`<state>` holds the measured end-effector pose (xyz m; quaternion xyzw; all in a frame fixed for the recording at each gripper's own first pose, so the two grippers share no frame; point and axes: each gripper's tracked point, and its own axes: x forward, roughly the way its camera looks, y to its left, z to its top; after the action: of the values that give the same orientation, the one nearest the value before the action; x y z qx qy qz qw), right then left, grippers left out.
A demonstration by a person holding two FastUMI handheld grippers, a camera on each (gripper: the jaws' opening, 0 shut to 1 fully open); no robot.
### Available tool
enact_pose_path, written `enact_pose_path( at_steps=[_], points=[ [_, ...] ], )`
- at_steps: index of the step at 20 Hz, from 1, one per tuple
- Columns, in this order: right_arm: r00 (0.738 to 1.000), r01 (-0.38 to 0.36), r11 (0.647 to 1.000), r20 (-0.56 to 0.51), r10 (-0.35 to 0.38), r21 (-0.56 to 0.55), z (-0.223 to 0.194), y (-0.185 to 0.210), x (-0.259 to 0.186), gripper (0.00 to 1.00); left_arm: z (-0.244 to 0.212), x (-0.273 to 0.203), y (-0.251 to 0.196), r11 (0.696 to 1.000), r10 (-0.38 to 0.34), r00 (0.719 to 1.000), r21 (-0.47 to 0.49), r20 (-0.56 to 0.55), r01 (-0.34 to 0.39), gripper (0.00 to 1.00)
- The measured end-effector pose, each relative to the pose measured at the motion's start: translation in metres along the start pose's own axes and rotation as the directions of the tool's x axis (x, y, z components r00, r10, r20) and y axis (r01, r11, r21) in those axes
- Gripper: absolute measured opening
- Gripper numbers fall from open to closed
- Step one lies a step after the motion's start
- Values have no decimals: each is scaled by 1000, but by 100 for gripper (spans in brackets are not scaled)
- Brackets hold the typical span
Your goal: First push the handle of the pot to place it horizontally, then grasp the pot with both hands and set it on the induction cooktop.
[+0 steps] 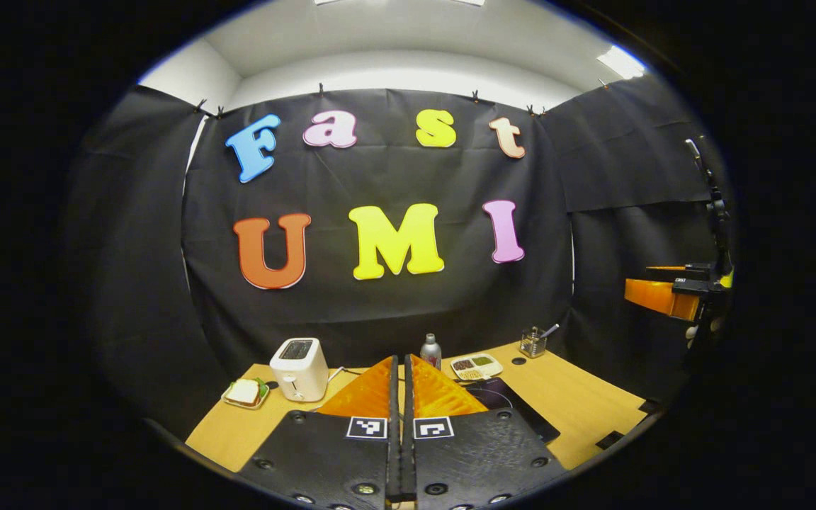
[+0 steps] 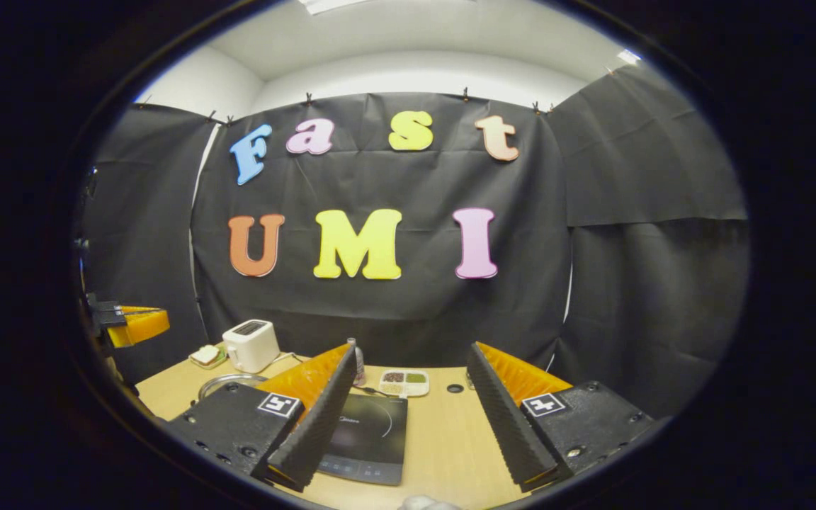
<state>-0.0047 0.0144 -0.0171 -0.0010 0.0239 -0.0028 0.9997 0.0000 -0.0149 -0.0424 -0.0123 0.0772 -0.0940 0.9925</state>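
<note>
In the right gripper view, a silver curved rim of the pot [image 2: 218, 383] peeks out on the wooden table, left of my right gripper's near finger; its handle is hidden. The black induction cooktop [image 2: 371, 433] lies flat between and below my right gripper's fingers. My right gripper [image 2: 411, 348] is open, held above the table with nothing between its fingers. My left gripper [image 1: 401, 363] is shut with nothing in it, raised over the table, and covers part of the cooktop [image 1: 518, 407]. Each gripper also appears far off at the other view's edge: the right gripper [image 1: 663, 294], the left gripper [image 2: 135, 323].
A white toaster [image 2: 251, 345] and a plate with a sandwich [image 2: 206, 355] stand at the back left. A small bottle [image 2: 358, 363] and a divided snack tray [image 2: 404, 382] sit behind the cooktop. A cup of utensils [image 1: 533, 343] stands at the back right of the wooden table [image 2: 450, 439].
</note>
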Motion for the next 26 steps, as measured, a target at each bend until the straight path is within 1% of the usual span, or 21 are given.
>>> enact_pose_path(
  at_steps=[3, 5, 7, 8, 9, 11, 13, 14, 15, 17, 18, 20, 21, 22, 23, 24, 25, 26],
  points=[
    [1000, -6, 1000, -17, 6, 5, -7, 0, 1, 96, -23, 4, 11, 1000, 0, 997, 26, -82, 2, 0],
    [1000, -6, 1000, -29, 7, 12, -11, -1, 1, 96, -48, 7, 17, 1000, 0, 989, 24, -146, 3, 0],
    [999, -6, 1000, -42, 7, 22, -15, -2, 1, 96, -76, 8, 19, 1000, -11, 975, 23, -224, 17, 0],
    [999, -5, 1000, -48, 7, 27, -18, -3, 2, 99, -91, 7, 24, 999, -11, 966, 28, -260, 19, 0],
    [999, -1, 1000, -51, 2, 30, -20, -4, 2, 96, -110, 6, 26, 999, -14, 953, 31, -302, 24, 0],
    [998, 4, 1000, -67, -2, 25, -28, -6, 1, 96, -148, 4, 28, 999, -32, 917, 22, -398, 44, 0],
    [996, 6, 1000, -90, -3, 29, -36, -6, 1, 96, -182, 0, 34, 999, -30, 881, 17, -473, 43, 0],
    [995, 4, 1000, -101, -1, 30, -39, -5, 1, 99, -199, -4, 38, 999, -34, 856, 9, -516, 45, 0],
    [994, 2, 1000, -109, 1, 31, -42, -4, 1, 96, -213, -3, 41, 999, -36, 839, 5, -542, 46, 0],
    [992, 1, 999, -130, 4, 34, -46, -2, 2, 96, -242, -12, 50, 999, -23, 788, 18, -615, 44, 0],
    [991, -4, 999, -135, 9, 37, -47, 0, 2, 99, -253, -14, 55, 999, -23, 772, 22, -635, 47, 0],
    [990, -10, 999, -140, 14, 35, -47, 2, 3, 97, -273, -17, 60, 998, -33, 723, 14, -690, 58, 0],
    [990, -15, 999, -141, 19, 31, -47, 4, 3, 99, -281, -18, 63, 998, -35, 705, 16, -708, 65, 0],
    [989, -18, 999, -144, 21, 28, -48, 6, 3, 96, -288, -20, 68, 997, -35, 680, 23, -733, 76, 0],
    [989, -24, 999, -148, 27, 27, -48, 9, 4, 99, -294, -18, 72, 996, -38, 660, 28, -750, 90, 0],
    [988, -29, 999, -150, 32, 27, -49, 11, 4, 99, -301, -19, 75, 995, -38, 634, 30, -772, 96, 0],
    [988, -32, 999, -149, 35, 27, -48, 12, 4, 99, -308, -19, 75, 993, -58, 606, 14, -794, 113, 0],
    [988, -33, 999, -150, 37, 28, -48, 13, 4, 96, -314, -19, 76, 992, -70, 580, 5, -812, 126, 0]
  ],
)
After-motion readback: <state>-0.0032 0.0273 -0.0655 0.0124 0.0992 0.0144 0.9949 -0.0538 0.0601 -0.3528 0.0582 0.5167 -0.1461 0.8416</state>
